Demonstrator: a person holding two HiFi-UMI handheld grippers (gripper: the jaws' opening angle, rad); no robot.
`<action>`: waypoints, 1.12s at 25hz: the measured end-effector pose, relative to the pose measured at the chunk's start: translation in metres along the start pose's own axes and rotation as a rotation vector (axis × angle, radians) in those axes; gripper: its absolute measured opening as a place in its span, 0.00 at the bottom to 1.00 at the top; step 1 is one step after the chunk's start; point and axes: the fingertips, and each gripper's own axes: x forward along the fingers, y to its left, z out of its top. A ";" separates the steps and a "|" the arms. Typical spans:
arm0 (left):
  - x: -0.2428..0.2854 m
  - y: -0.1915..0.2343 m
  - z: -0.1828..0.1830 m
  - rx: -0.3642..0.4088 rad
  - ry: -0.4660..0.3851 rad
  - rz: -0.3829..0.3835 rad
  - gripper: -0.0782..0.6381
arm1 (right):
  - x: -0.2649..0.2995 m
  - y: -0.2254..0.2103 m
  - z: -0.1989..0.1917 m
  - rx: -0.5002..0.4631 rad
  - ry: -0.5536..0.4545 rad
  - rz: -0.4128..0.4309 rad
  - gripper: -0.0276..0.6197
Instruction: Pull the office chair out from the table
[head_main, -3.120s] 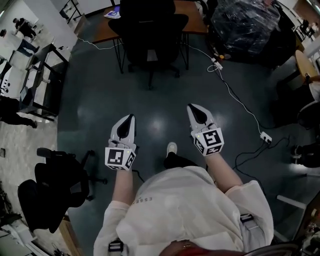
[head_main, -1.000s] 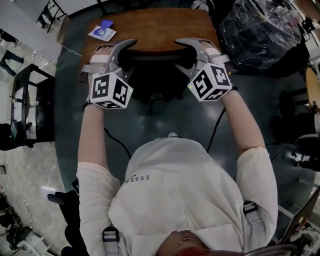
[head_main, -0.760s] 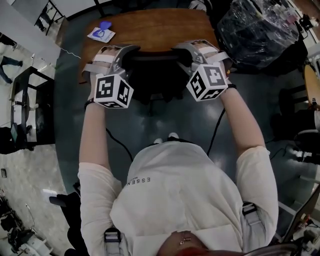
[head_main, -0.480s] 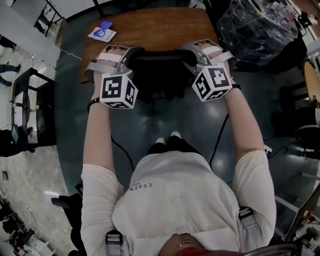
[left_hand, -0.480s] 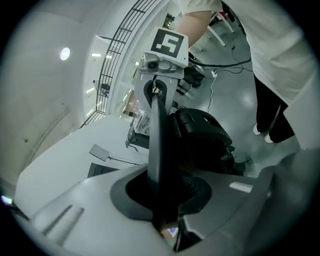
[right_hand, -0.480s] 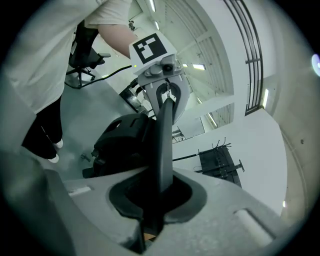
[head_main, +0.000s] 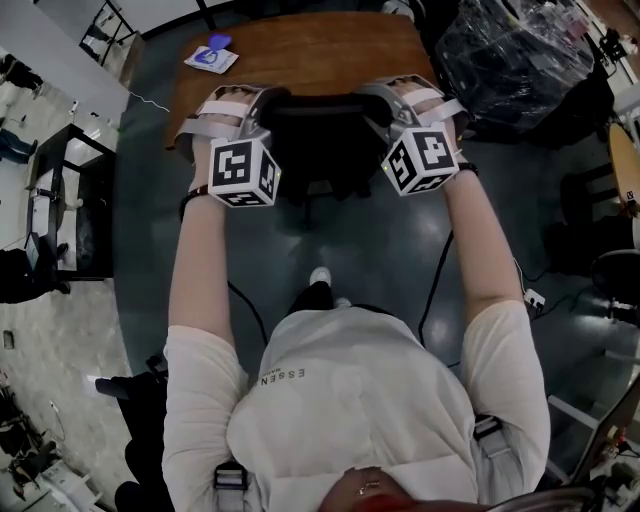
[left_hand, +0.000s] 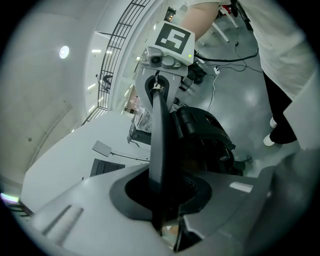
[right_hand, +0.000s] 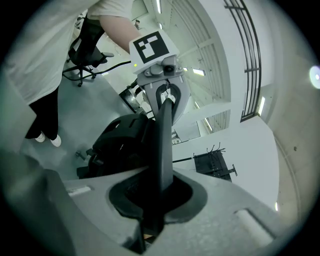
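The black office chair (head_main: 325, 140) stands at the near edge of the brown wooden table (head_main: 300, 45), with the top of its backrest toward me. My left gripper (head_main: 262, 102) is shut on the left end of the backrest's top edge. At the right end, my right gripper (head_main: 385, 98) is shut on it too. In the left gripper view the backrest edge (left_hand: 159, 140) runs as a thin dark blade out of the jaws (left_hand: 162, 200) to the right gripper (left_hand: 159, 87). The right gripper view mirrors this: backrest edge (right_hand: 162, 145), own jaws (right_hand: 157, 200), left gripper (right_hand: 166, 95).
A blue-and-white item (head_main: 212, 55) lies on the table's far left corner. A plastic-wrapped bulk (head_main: 510, 50) stands at the upper right. A cable (head_main: 435, 270) and a power strip (head_main: 532, 297) lie on the floor at the right, a black rack (head_main: 70, 200) at the left.
Both grippers, open round the backrest's ends a second ago, have shut on its top edge. They and the chair have come toward me, away from the table; my feet have stepped back.
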 end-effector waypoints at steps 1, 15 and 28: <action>-0.004 -0.002 0.002 -0.008 0.007 -0.002 0.22 | -0.005 0.002 0.003 -0.001 -0.010 -0.003 0.09; -0.077 -0.051 0.052 -0.034 0.027 0.022 0.22 | -0.082 0.051 0.050 -0.009 -0.063 -0.029 0.08; -0.159 -0.100 0.102 -0.015 -0.033 0.049 0.22 | -0.160 0.099 0.103 0.007 -0.065 -0.051 0.08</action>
